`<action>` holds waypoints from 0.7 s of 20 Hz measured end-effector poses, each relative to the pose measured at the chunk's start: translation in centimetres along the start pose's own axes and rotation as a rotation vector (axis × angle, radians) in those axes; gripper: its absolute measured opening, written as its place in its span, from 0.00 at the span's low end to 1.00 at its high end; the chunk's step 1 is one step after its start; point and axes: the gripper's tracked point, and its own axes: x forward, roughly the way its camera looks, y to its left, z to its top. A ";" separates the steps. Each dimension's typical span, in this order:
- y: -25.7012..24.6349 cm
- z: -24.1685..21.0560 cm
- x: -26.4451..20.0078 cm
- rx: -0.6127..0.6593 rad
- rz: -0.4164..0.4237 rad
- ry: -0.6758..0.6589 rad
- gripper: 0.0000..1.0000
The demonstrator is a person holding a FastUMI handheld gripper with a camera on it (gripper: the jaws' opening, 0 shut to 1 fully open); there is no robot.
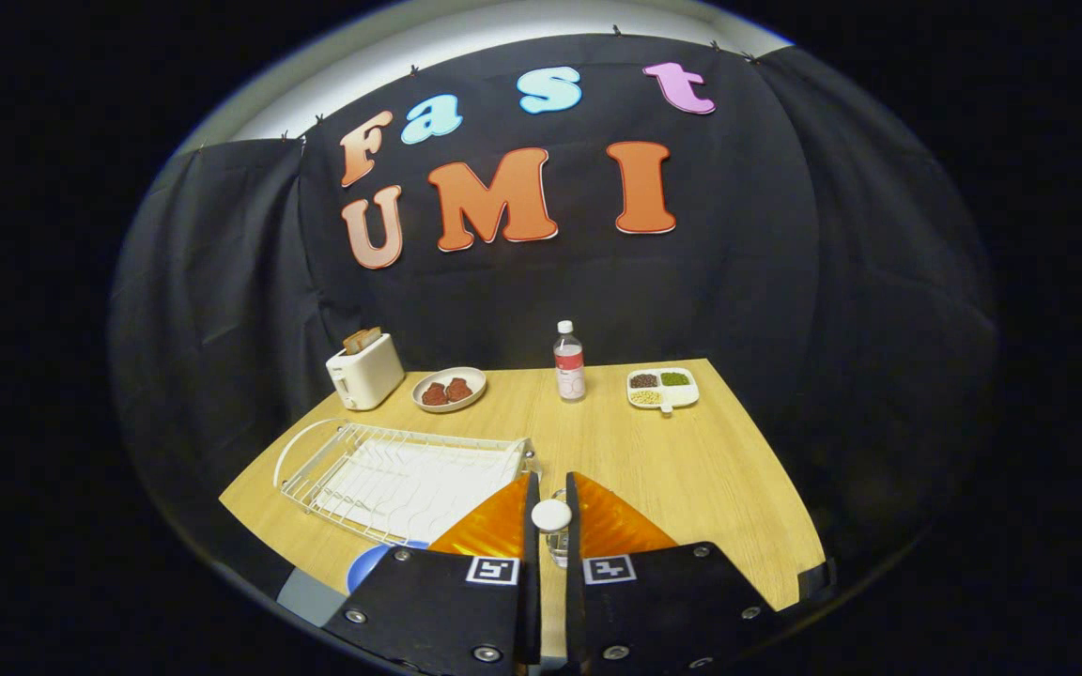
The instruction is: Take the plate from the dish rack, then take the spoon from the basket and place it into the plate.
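My gripper (551,516) hangs low over the near edge of the wooden table (691,469). Its fingers stand close together, pinching a small white round end with a clear part below it, which I take for the spoon (550,514). The blue plate (370,566) lies flat on the table just left of the fingers, mostly hidden behind the left finger. The white wire dish rack (400,479) sits beyond the plate, left of the fingers, with nothing in its slots. A bit of clear rim peeks between the fingertips; I cannot tell what it belongs to.
Along the table's far edge stand a white toaster (364,373) with bread in it, a dish of brown pieces (448,389), a capped water bottle (569,362) and a divided tray of beans (661,388). Bare wood lies right of the fingers.
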 end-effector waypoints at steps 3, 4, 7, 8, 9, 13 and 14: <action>2.9 -0.6 -0.6 0.022 0.092 0.014 0.10; 3.9 -0.9 -0.8 0.025 0.121 0.021 0.10; 6.6 -2.4 -0.9 0.016 0.209 0.047 0.10; 7.5 -2.9 -0.8 0.013 0.239 0.057 0.10; 8.3 -3.4 -0.7 0.009 0.264 0.072 0.10; 11.0 -6.2 -0.3 -0.044 0.342 0.135 0.10; 11.7 -7.1 -0.1 -0.051 0.366 0.154 0.10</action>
